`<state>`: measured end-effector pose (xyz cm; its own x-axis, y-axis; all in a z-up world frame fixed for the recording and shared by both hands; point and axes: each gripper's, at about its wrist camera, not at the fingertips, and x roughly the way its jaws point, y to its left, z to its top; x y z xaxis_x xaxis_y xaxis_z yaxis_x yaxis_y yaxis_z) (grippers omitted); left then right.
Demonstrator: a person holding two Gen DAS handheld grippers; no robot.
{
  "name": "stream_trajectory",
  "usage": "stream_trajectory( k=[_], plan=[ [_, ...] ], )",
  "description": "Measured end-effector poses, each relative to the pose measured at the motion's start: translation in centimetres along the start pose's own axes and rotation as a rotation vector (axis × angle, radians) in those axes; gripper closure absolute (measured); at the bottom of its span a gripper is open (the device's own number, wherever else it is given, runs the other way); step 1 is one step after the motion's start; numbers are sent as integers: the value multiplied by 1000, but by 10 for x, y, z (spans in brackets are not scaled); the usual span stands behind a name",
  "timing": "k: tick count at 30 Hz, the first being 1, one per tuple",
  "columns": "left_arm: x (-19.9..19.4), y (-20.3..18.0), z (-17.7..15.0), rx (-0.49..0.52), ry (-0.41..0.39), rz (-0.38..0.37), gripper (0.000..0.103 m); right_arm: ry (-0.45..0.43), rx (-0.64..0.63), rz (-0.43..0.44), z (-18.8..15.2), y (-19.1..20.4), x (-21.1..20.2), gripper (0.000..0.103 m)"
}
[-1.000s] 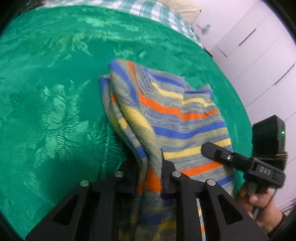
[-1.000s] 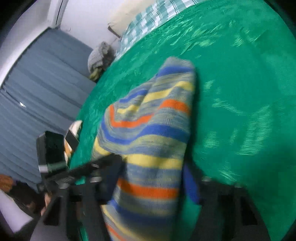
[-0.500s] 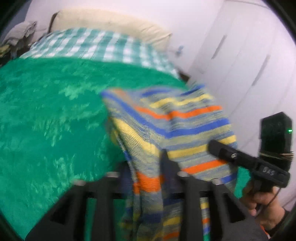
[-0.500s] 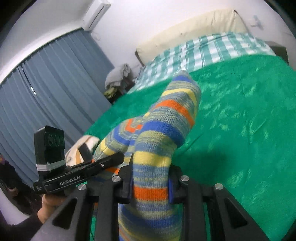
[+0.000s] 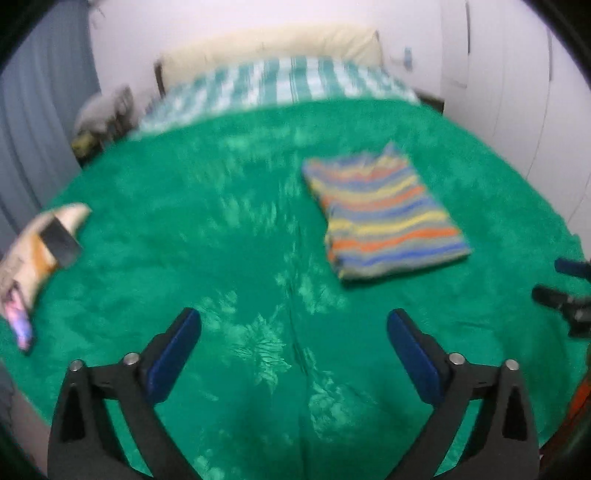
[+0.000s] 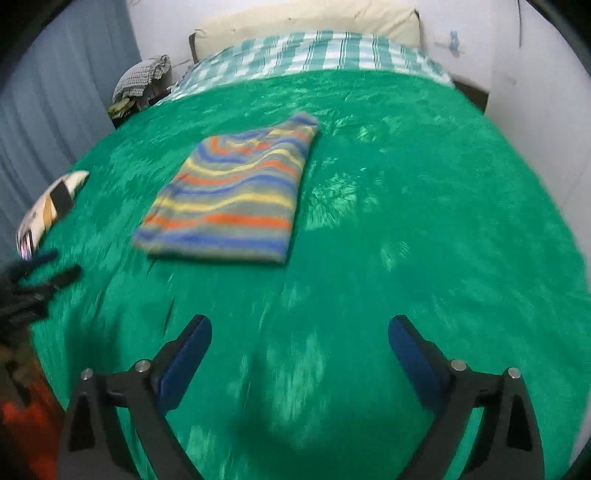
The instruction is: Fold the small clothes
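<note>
A striped knit garment [image 5: 384, 214], with blue, orange, yellow and grey bands, lies folded flat on the green bedspread [image 5: 221, 229]. It also shows in the right wrist view [image 6: 236, 195]. My left gripper [image 5: 293, 325] is open and empty, held back from the garment, which lies ahead and to its right. My right gripper [image 6: 299, 330] is open and empty, with the garment ahead and to its left. The right gripper's tips show at the left view's right edge [image 5: 565, 284]. The left gripper shows at the right view's left edge [image 6: 40, 273].
A cream and orange cushion with a dark phone-like slab on it [image 5: 40, 243] lies at the bed's left edge, also in the right wrist view [image 6: 51, 203]. A checked sheet [image 6: 314, 51] and pillow [image 6: 306, 18] lie at the head. White cupboards [image 5: 517, 92] stand right.
Both grippers were shut on the striped garment and holding it up. Now both have let go and pulled back, and the garment lies folded on the bedspread.
</note>
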<state>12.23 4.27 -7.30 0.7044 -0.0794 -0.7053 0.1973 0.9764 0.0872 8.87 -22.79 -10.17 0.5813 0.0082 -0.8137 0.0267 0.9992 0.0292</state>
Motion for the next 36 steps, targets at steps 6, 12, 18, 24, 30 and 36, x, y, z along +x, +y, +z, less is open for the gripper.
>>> stream_trajectory(
  k=[6, 12, 18, 24, 30, 36],
  plan=[
    [-50, -13, 17, -9, -52, 81, 1, -107, -33, -30, -11, 20, -68, 1],
    [-74, -17, 0, -58, -15, 124, 1, -134, -47, -33, -14, 41, -96, 1],
    [-96, -24, -10, -82, 60, 96, 1, -151, -33, -26, -23, 50, -127, 1],
    [-106, -26, -16, -85, 70, 113, 1, -121, -71, -51, -30, 59, -142, 1],
    [-111, -24, -25, -96, 97, 122, 1, -101, -97, -41, -39, 67, -148, 1],
    [-118, -27, -30, -63, 94, 131, 0, -86, -71, -42, -45, 68, -150, 1]
  ],
)
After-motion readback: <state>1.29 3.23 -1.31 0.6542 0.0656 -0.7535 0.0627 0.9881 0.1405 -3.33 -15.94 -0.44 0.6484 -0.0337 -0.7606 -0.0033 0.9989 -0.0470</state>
